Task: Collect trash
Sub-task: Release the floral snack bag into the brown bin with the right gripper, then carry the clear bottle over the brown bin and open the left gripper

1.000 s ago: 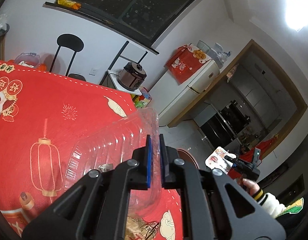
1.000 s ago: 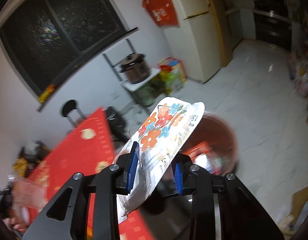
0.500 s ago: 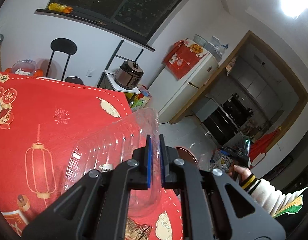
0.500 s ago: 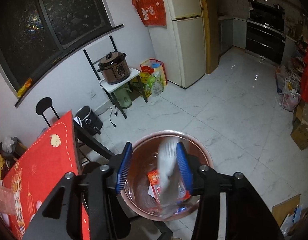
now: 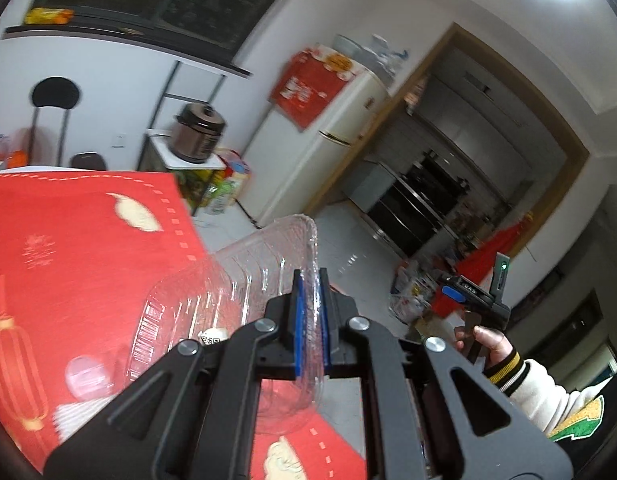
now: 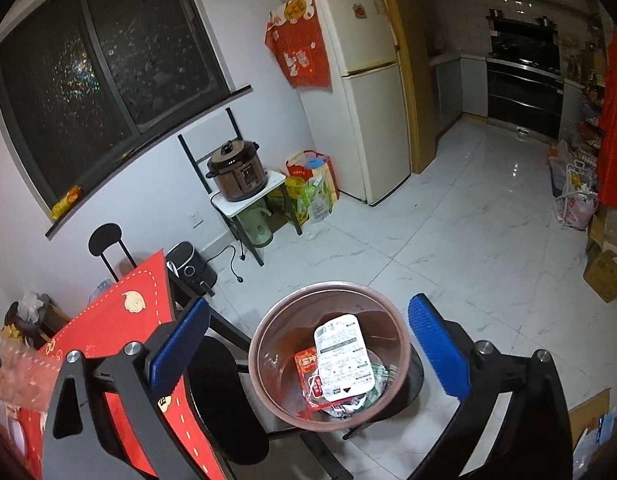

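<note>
Over the edge of the red tablecloth [image 5: 80, 248], the clear plastic container [image 5: 244, 300] was held in the air by the left gripper [image 5: 311, 320], whose blue pads were pressed close together on the thin rim of the container. The container was empty and see-through, with a barcode label on its side, and part of it hung past the table edge above the white floor. Lower and to the right in the left wrist view, the person's right hand [image 5: 482, 338] in a cream sleeve with a striped cuff held the other tool.

The right gripper [image 6: 308, 344] stood above the brown trash bin [image 6: 328, 354]; its jaws had just been opening and were now wide apart with nothing between them. Inside the bin lay a white flat packet [image 6: 342, 354] with its printed back upward, on top of a red wrapper [image 6: 306, 364] and some other scraps. The bin stood on the white tiled floor [image 6: 468, 220] just beside a black chair [image 6: 224, 400] and the corner of the table.

Farther away, a brown cooker [image 6: 237, 171] sat on a small white stand under the dark window, and a cream fridge [image 6: 364, 92] with a red cloth stood near the kitchen door.
</note>
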Action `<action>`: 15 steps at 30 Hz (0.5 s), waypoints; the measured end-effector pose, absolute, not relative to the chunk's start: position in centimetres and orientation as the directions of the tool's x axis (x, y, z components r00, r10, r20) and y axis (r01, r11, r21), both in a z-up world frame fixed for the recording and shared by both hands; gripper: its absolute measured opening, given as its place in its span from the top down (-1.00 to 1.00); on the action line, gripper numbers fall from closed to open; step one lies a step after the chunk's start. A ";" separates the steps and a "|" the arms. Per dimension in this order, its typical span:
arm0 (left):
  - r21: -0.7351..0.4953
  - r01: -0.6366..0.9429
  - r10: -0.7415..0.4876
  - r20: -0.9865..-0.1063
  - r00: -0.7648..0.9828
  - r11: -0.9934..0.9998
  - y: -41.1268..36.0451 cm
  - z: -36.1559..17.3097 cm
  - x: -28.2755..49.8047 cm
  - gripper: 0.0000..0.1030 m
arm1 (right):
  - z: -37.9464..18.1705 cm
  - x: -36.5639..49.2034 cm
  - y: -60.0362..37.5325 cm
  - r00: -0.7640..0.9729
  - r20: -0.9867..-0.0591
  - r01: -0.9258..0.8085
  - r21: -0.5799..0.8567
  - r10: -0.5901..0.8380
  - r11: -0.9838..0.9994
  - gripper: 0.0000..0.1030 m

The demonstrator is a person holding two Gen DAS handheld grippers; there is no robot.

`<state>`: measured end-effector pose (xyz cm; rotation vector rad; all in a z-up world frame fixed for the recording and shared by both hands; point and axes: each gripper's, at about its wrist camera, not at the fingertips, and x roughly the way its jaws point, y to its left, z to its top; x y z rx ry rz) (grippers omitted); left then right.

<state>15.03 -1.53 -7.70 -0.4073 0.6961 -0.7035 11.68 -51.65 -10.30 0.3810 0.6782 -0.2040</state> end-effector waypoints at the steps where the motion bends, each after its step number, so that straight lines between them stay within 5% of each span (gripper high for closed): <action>1: -0.557 0.466 -0.720 -0.439 0.537 0.688 -2.9 -7.7 15.5 0.80 | -10.0 10.9 -51.9 0.762 -0.644 0.311 0.272 -0.068 0.911 -0.90; 15: -0.578 0.625 -0.839 -0.478 0.261 0.524 -23.5 -10.6 21.6 0.80 | -10.4 1.4 -56.7 0.739 -0.665 0.389 0.292 -0.107 0.874 -0.90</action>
